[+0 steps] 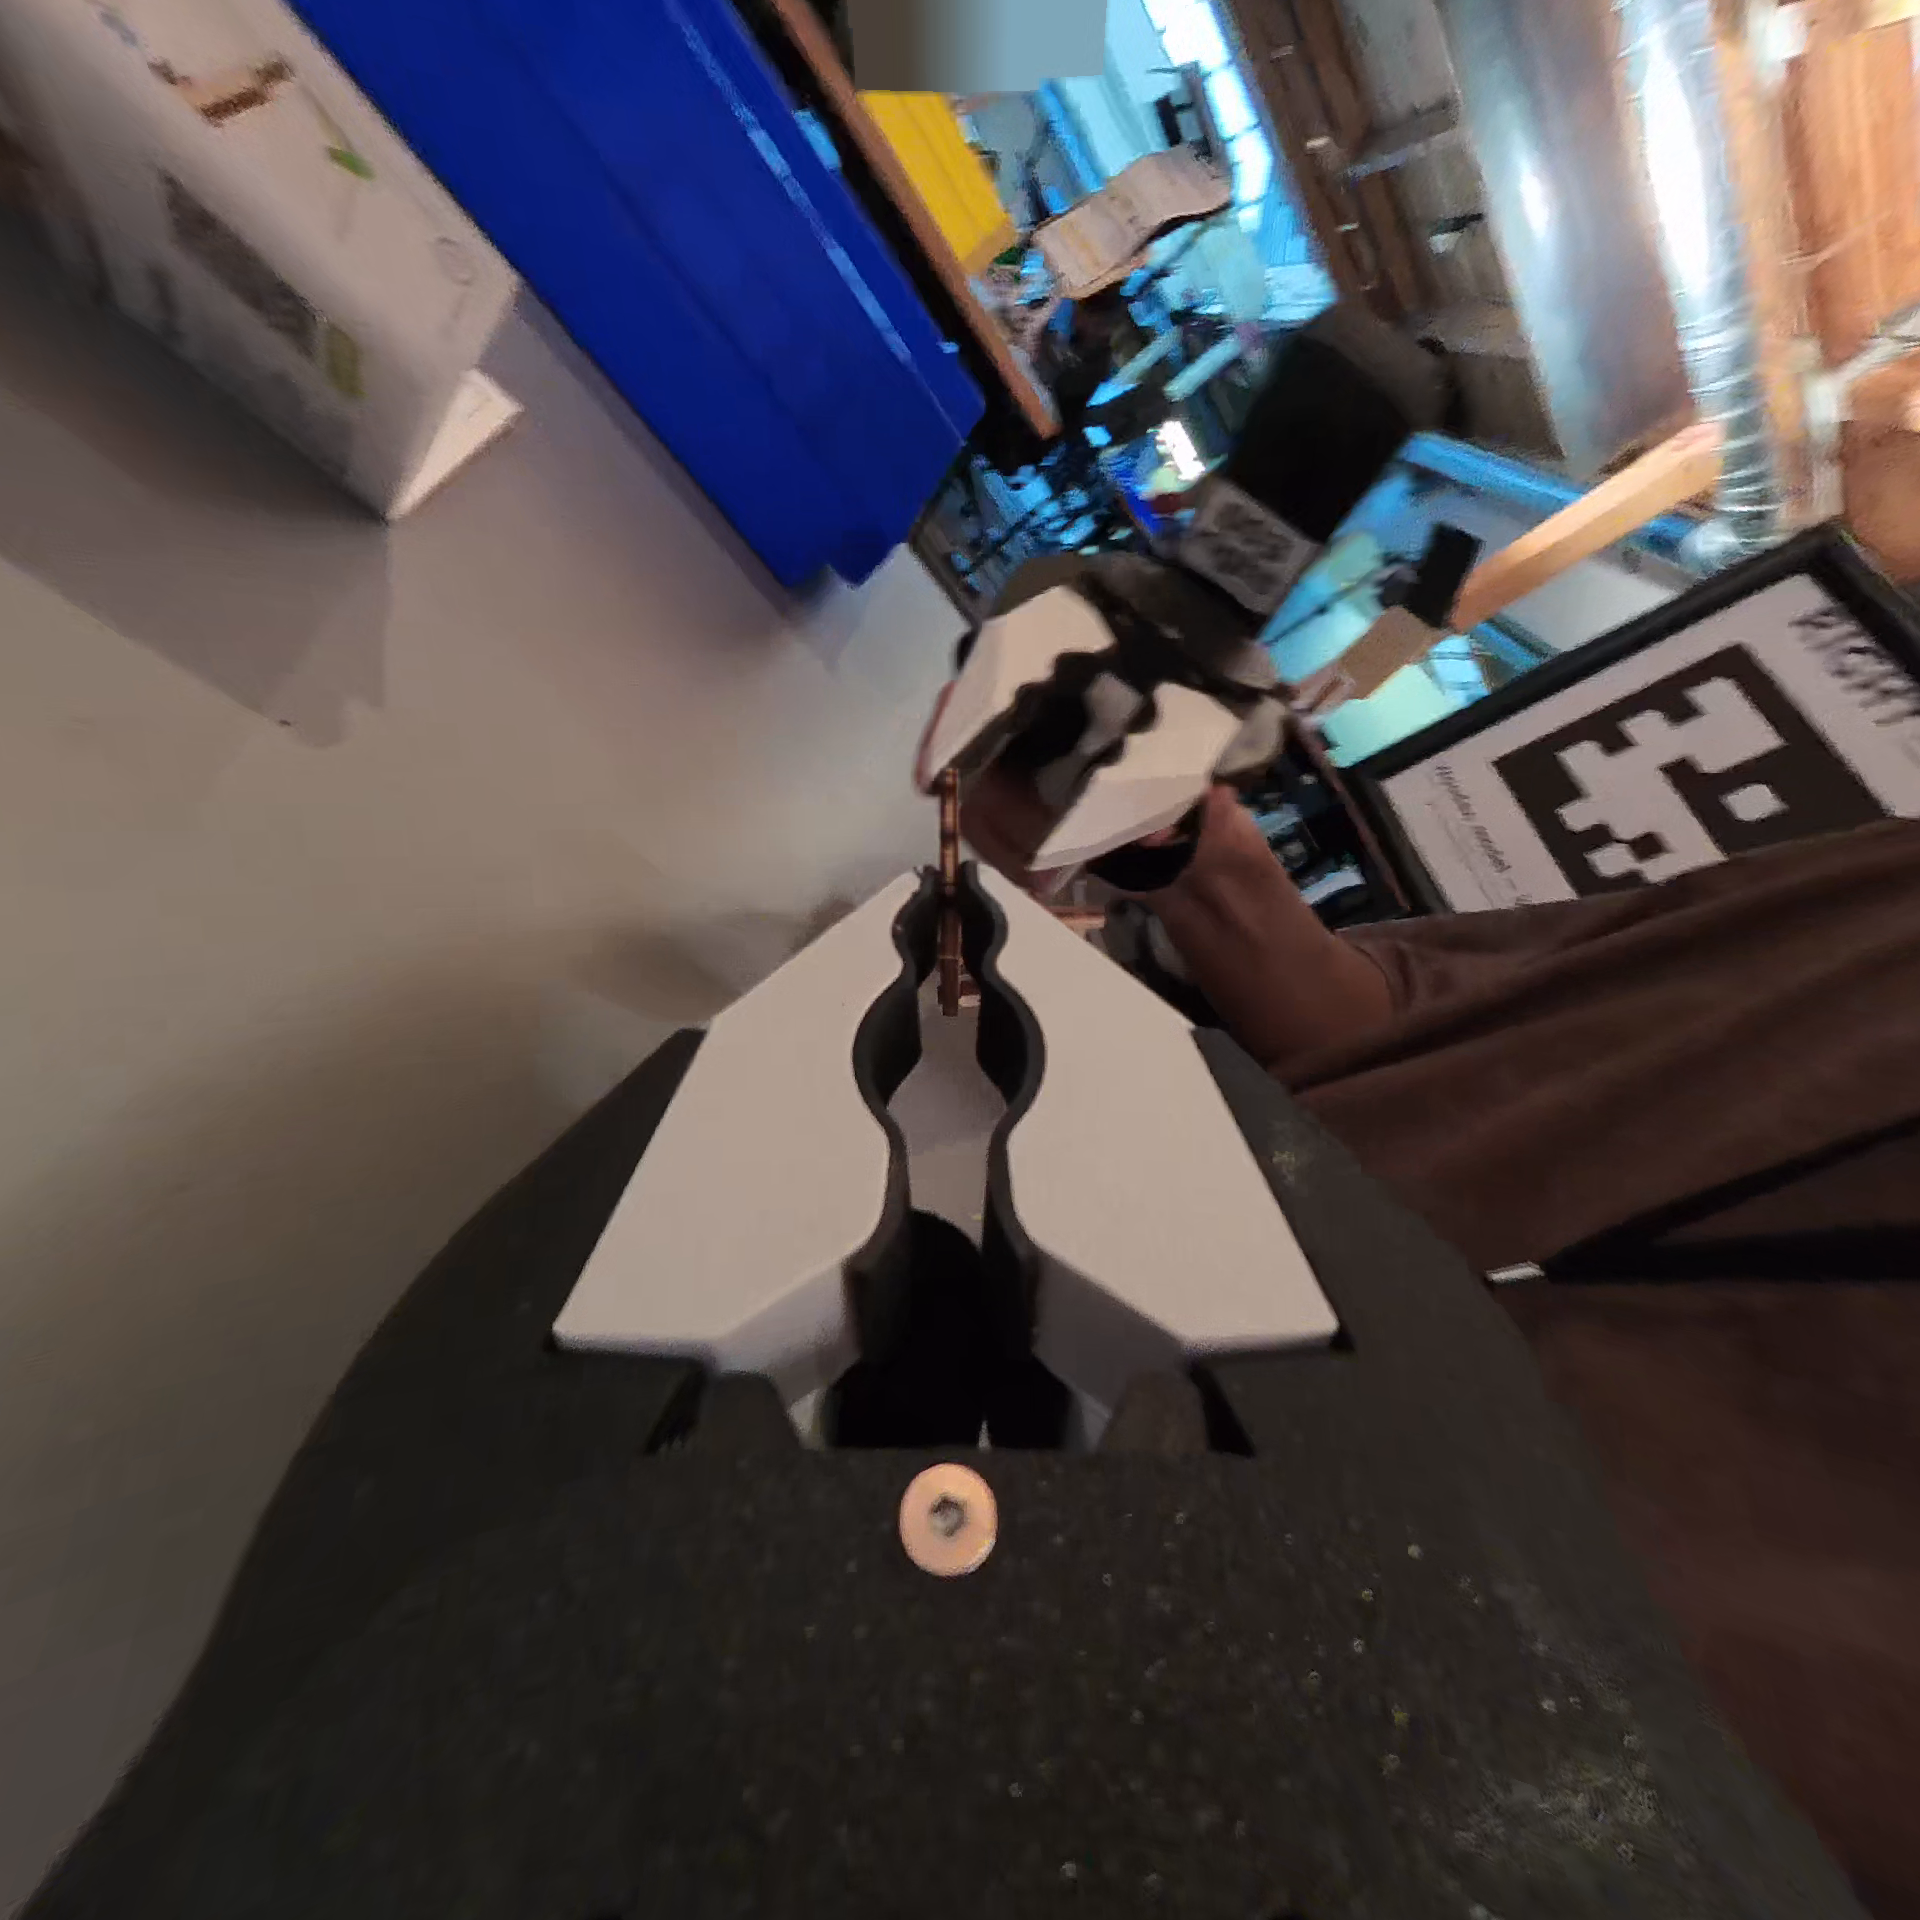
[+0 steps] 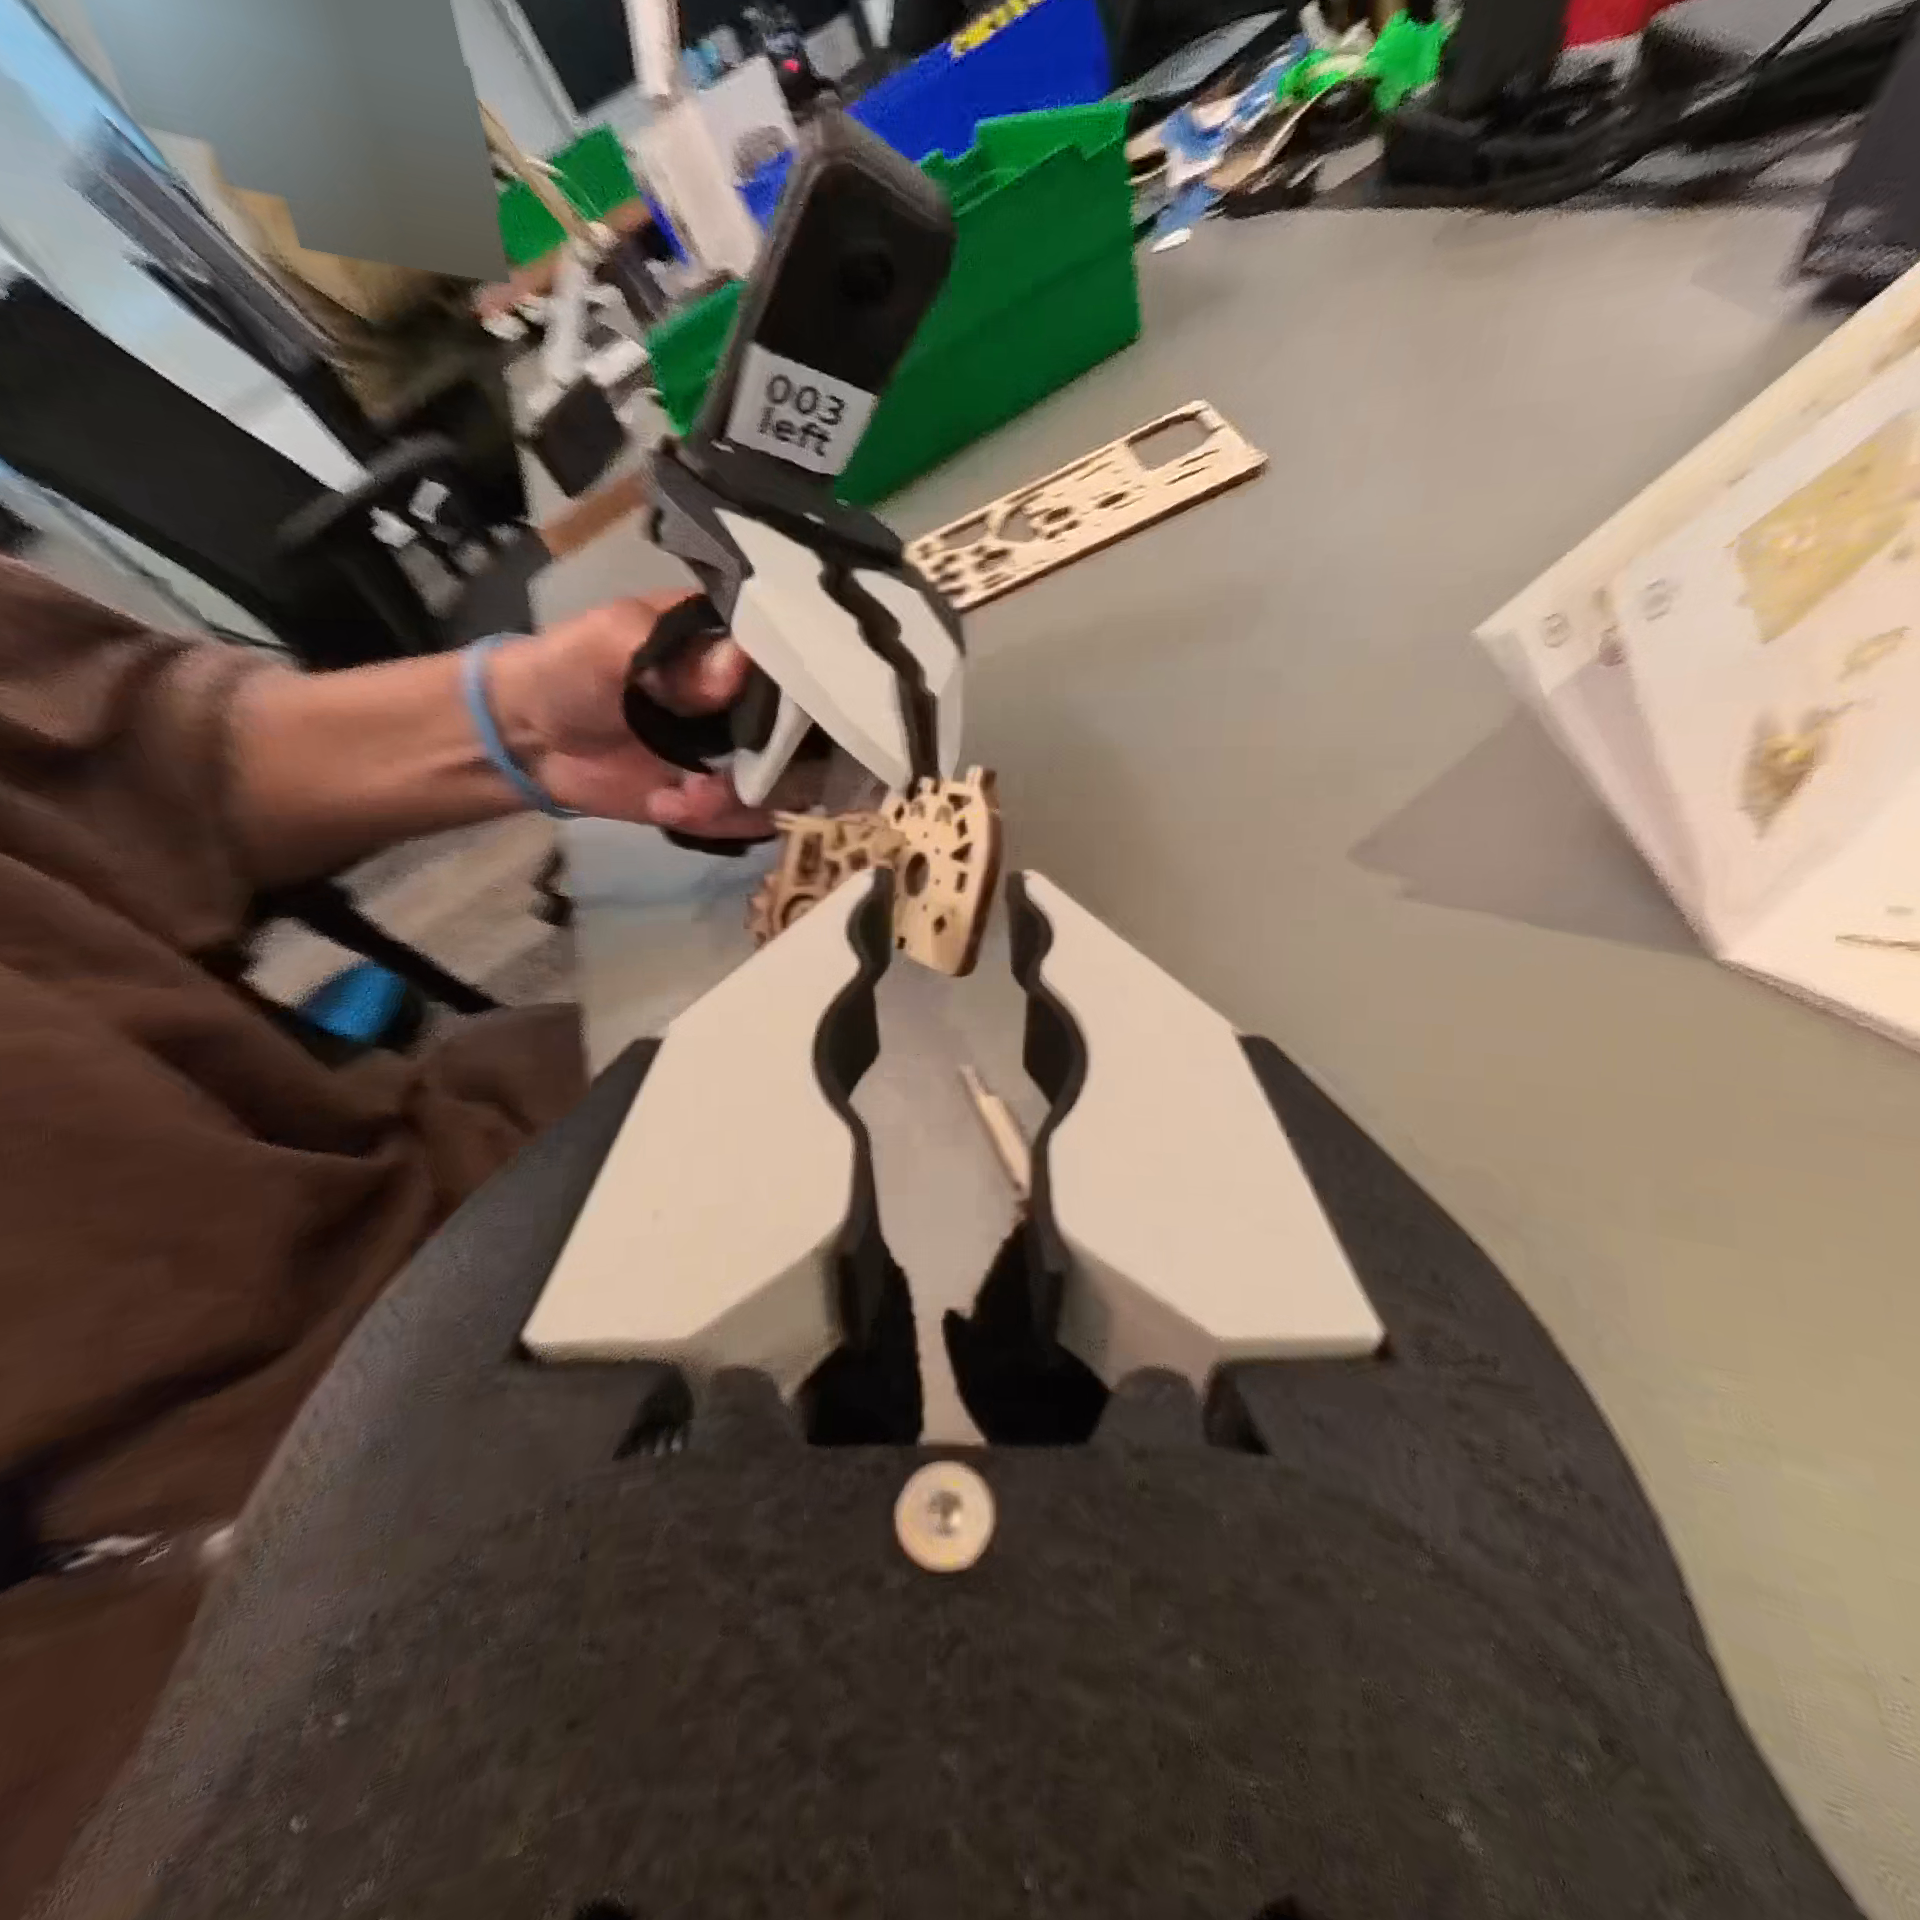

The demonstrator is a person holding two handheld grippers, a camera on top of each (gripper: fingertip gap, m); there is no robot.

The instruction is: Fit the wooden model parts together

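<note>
Claws meet above the bench: left claw [image 1: 945, 894] pinches the wooden model [image 2: 935, 868] edge-on; right claw [image 2: 940, 883], released, straddles it. Best to close gently, squarely.

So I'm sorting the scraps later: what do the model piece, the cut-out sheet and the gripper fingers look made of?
Model piece: thin pale plywood, matte, with darker cut edges, likely laser-cut. Cut-out sheet: the same pale wood, flat, full of empty outlines. Right gripper's fingers: smooth matte light-grey hard plastic, probably printed, with dark wavy inner pads that may be rubber.
</note>
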